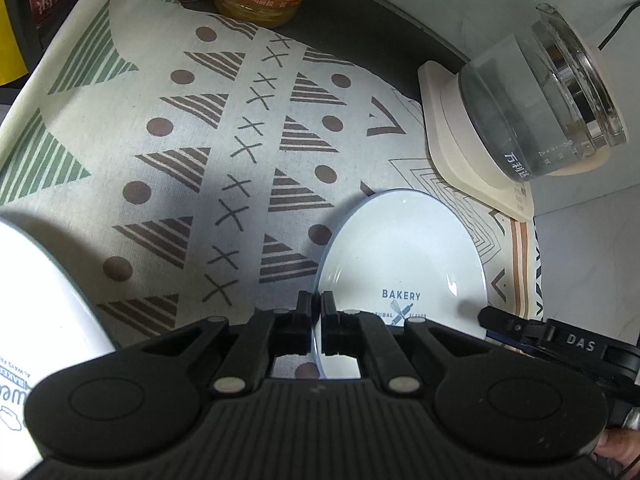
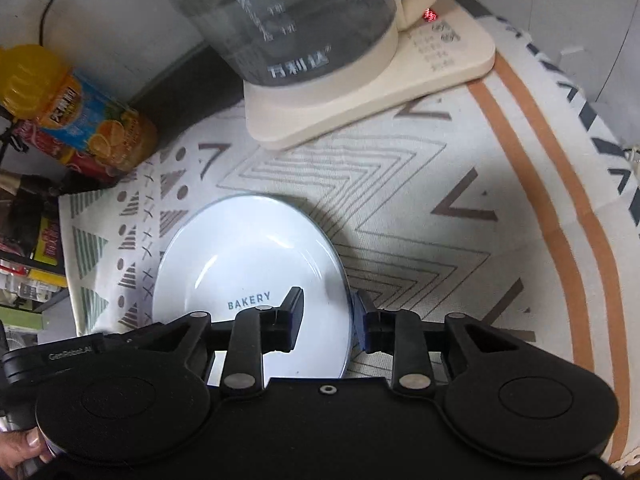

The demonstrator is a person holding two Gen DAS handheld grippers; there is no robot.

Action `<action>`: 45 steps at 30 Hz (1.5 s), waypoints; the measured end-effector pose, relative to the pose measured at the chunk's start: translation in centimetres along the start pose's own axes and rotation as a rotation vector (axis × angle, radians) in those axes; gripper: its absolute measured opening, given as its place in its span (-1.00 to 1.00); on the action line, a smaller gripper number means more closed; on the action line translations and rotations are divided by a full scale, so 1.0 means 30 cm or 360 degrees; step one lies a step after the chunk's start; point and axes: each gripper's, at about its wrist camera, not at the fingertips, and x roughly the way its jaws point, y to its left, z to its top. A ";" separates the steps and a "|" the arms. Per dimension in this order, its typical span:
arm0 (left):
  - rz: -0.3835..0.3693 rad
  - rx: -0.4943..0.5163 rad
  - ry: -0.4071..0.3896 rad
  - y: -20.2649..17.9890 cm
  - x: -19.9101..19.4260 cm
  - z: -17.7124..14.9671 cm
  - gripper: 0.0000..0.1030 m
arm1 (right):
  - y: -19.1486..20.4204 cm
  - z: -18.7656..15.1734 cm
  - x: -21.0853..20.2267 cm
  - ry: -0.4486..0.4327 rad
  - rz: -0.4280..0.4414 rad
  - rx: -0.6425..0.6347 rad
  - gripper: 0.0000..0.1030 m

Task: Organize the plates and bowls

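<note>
The left claw (image 1: 317,312) is clenched on the near rim of the white plate (image 1: 404,256); the right claw (image 2: 328,316) is released around its opposite rim. The plate looks stiff, glossy and breakable, so the rim is the best hold. Behind it on the counter cloth (image 1: 240,140) stands a kettle (image 1: 540,100).

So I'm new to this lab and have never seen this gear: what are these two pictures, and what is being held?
Each picture comes from a camera on a hand-held two-finger gripper, looking along its fingers. A person holds one in each hand. In the left view, the left gripper is pinched shut on the rim of a white plate marked BAKERY. In the right view, the right gripper straddles the same plate's opposite rim, fingers apart. Below lies a patterned cloth. A glass kettle, an orange drink bottle and a white bowl are nearby.
</note>
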 end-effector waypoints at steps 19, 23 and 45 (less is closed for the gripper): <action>-0.0050 -0.0030 0.0028 0.020 0.044 0.005 -0.87 | 0.003 0.017 0.047 0.0073 0.0013 -0.0047 -0.80; -0.0058 -0.0035 -0.0031 0.032 -0.007 0.006 -0.87 | 0.024 0.029 0.000 -0.0001 0.0107 -0.0062 -0.85; -0.0010 -0.0250 -0.0377 0.248 -0.420 -0.099 -0.88 | 0.342 -0.093 -0.108 -0.0071 0.0394 -0.0403 -0.85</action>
